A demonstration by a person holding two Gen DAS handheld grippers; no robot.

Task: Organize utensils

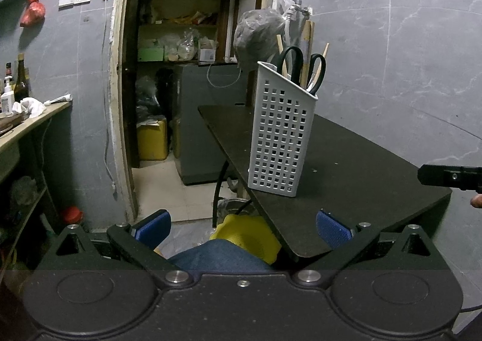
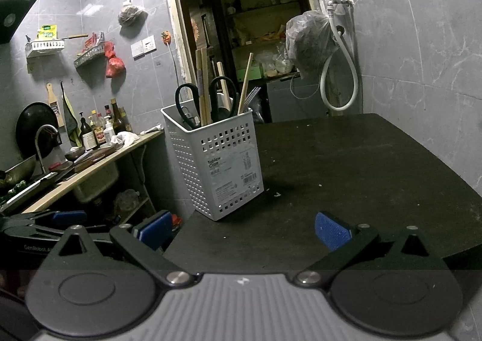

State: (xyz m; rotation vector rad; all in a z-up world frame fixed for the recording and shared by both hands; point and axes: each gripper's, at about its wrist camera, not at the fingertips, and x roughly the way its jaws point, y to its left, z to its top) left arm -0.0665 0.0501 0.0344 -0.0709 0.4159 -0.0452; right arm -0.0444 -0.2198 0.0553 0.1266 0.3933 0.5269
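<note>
A white perforated utensil holder (image 1: 280, 133) (image 2: 217, 160) stands upright near the left edge of the dark table (image 1: 355, 166) (image 2: 361, 166). Black-handled scissors (image 1: 304, 70) (image 2: 205, 100) and several wooden sticks (image 2: 203, 82) poke out of its top. My left gripper (image 1: 242, 228) is open and empty, held off the table's near corner, short of the holder. My right gripper (image 2: 242, 228) is open and empty too, over the table's front edge, with the holder ahead and slightly left. The right gripper's tip (image 1: 446, 176) shows at the right edge of the left wrist view.
A doorway to a storage room (image 1: 180, 39) lies behind the table. A counter with bottles and a sink (image 2: 84, 160) runs along the left wall. A hose and a hanging bag (image 2: 310, 42) are on the far wall. A person's knee in blue cloth (image 1: 220, 253) is below the left gripper.
</note>
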